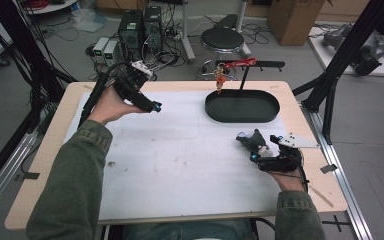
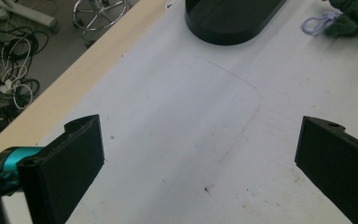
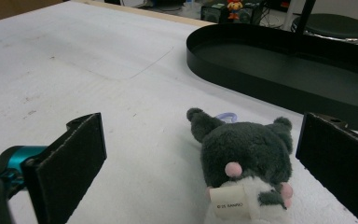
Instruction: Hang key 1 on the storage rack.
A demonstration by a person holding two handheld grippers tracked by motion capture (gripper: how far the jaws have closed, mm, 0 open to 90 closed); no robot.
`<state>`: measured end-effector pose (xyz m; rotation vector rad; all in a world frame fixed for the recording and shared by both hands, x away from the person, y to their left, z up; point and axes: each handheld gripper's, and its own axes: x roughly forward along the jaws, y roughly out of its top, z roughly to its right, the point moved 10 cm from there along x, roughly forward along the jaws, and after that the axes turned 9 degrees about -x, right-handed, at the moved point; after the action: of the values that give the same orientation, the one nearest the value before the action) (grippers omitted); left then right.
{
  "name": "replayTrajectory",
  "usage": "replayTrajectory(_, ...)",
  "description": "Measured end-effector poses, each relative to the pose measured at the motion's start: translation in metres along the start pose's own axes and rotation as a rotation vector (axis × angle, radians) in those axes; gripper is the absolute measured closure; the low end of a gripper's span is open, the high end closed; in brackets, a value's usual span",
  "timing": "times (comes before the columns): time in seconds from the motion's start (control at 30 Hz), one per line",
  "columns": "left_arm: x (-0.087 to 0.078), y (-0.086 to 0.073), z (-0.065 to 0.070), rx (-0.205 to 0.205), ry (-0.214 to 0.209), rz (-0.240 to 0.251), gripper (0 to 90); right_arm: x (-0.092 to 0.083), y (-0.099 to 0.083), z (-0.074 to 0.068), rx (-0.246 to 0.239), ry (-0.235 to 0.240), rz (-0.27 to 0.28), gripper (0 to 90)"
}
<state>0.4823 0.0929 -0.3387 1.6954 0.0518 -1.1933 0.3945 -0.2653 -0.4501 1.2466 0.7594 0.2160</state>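
Lab room w/ cables, PC boxes and a stool point(image 1: 222, 39) behind a wooden desk point(image 1: 50, 145) covered by a white mat point(image 1: 170, 160). On the mat's far right sits a black oval tray point(image 1: 242, 106), empty inside, w/ a stand behind it carrying a small red-orange figure point(image 1: 220, 76). The thing in hand looks to be the grey plush toy point(image 3: 244, 156), lying on the mat near the desk's right edge, just short of the tray, face and label toward the right claw point(image 3: 200, 172). That claw is spread wide, one jaw either side of the toy, not touching it yet. The left claw point(image 2: 198, 158) is also wide, holding nothing, raised over the mat's far-left part, well apart from the toy. Likely next: close on the plush and lift it toward the tray. Risks: soft fur compresses, so a shallow pinch on the head alone could slip out mid-lift; the purple loop point(image 3: 227, 116) behind the ears may snag a jaw; a low carry could clip the tray's rim and drop the toy outside it.
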Motion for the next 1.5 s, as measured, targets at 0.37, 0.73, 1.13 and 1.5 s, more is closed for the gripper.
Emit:
replayTrajectory(0.37, -0.008, -0.056, -0.005, -0.046, 0.034, 0.040, 1.7, 0.001, 0.001, -0.002, -0.005, 0.002, -0.004, 0.3)
replayTrajectory(0.73, -0.015, -0.098, -0.001, -0.071, 0.062, 0.071, 1.7, 0.002, 0.000, -0.003, -0.001, 0.002, -0.014, 0.4)
replayTrajectory(1.13, -0.011, -0.149, 0.003, -0.130, 0.073, 0.078, 1.7, 0.002, 0.000, -0.003, -0.008, 0.001, -0.016, 0.4)
replayTrajectory(1.5, -0.013, -0.171, 0.013, -0.120, 0.091, 0.110, 1.7, 0.004, 0.000, -0.004, -0.012, 0.005, -0.019, 0.4)
